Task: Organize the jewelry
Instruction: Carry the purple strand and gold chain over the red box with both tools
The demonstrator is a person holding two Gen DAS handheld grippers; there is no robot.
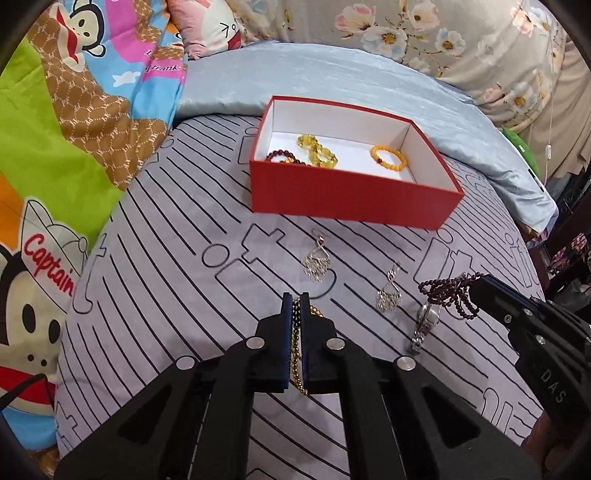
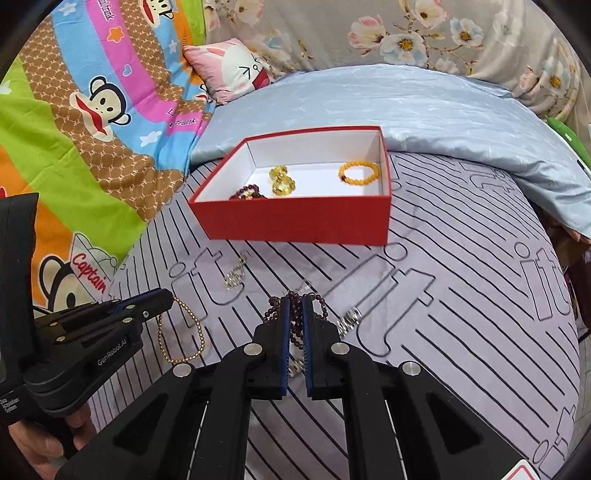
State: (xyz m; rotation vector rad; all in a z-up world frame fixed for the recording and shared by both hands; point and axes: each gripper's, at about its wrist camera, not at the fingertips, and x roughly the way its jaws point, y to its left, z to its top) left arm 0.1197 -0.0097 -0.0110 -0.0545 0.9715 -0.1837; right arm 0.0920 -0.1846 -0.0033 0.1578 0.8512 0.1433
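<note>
My left gripper (image 1: 295,297) is shut on a gold bead chain (image 1: 297,365), which hangs in a loop below the jaws (image 2: 181,328). My right gripper (image 2: 295,301) is shut on a dark purple bead strand (image 2: 295,314), seen bunched at its tip in the left wrist view (image 1: 448,293). The red box (image 1: 351,199) with white inside sits on the striped bed ahead; it holds an orange bead bracelet (image 1: 389,157), yellow amber beads (image 1: 317,149) and a dark red bracelet (image 1: 282,157). Two silver earrings (image 1: 316,264) (image 1: 388,295) and a silver watch (image 1: 424,325) lie on the sheet.
A light blue pillow (image 1: 369,81) lies right behind the box. A cartoon monkey blanket (image 1: 55,147) covers the left side, with a pink cushion (image 2: 232,72) and floral fabric (image 2: 443,33) at the back. A hand (image 2: 40,446) holds the left gripper's handle. The bed edge drops off at the right.
</note>
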